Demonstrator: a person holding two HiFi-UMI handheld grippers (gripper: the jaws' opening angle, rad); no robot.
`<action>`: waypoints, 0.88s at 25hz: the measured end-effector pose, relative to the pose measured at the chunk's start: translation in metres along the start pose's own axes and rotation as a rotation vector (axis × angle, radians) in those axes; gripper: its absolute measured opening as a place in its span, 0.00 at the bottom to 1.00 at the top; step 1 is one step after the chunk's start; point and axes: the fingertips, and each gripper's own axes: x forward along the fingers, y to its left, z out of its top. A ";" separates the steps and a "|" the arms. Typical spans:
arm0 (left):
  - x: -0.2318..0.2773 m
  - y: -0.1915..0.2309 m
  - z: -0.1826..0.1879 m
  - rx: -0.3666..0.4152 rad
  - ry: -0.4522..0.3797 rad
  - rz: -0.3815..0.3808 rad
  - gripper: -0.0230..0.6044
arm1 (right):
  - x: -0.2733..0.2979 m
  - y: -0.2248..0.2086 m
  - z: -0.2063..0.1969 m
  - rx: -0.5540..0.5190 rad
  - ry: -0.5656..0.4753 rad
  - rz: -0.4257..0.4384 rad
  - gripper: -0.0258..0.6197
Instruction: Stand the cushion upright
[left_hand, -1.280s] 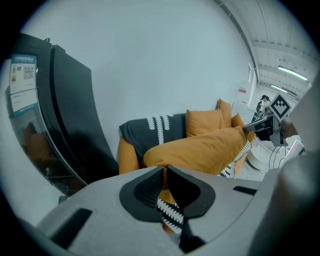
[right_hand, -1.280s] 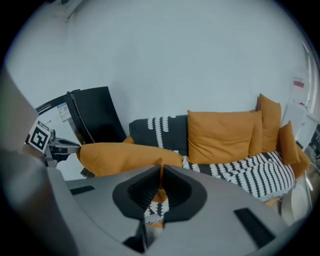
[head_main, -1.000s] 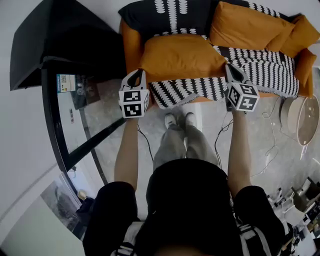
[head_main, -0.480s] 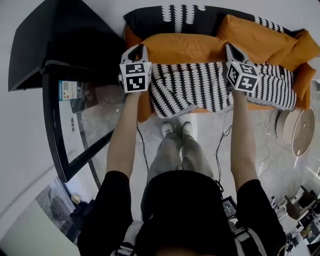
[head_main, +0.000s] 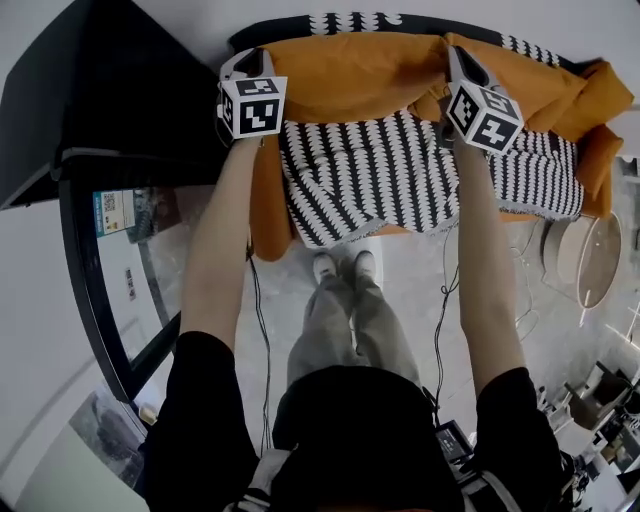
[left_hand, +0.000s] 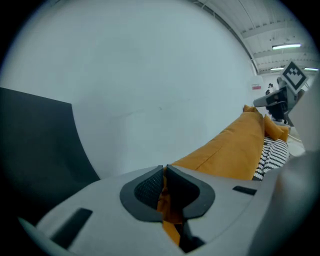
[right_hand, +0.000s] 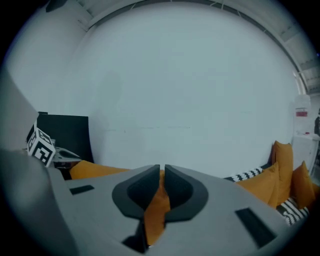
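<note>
The orange cushion (head_main: 350, 78) spans the gap between two grippers, above a striped throw (head_main: 370, 175). The left gripper (head_main: 247, 64) pinches one end of its fabric, and the right gripper (head_main: 458, 62) pinches the other.

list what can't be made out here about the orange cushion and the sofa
1. Underside and back of the cushion: head view, hidden by the cushion itself, so whether it leans on the sofa back cannot be told.
2. How much fabric the left gripper pinches, its jaws having just closed further: left gripper view, hidden by its own body.
3. Print on the table label: head view, too small.
</note>
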 end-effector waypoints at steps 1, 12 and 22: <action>0.007 0.005 0.002 0.001 -0.004 0.010 0.08 | -0.002 0.003 0.003 0.000 -0.011 0.005 0.07; 0.006 0.044 0.025 -0.213 -0.071 0.003 0.08 | -0.057 0.035 0.011 -0.009 -0.043 0.094 0.07; -0.110 0.040 0.028 -0.390 -0.162 0.055 0.08 | -0.120 0.070 0.043 0.101 -0.130 0.143 0.07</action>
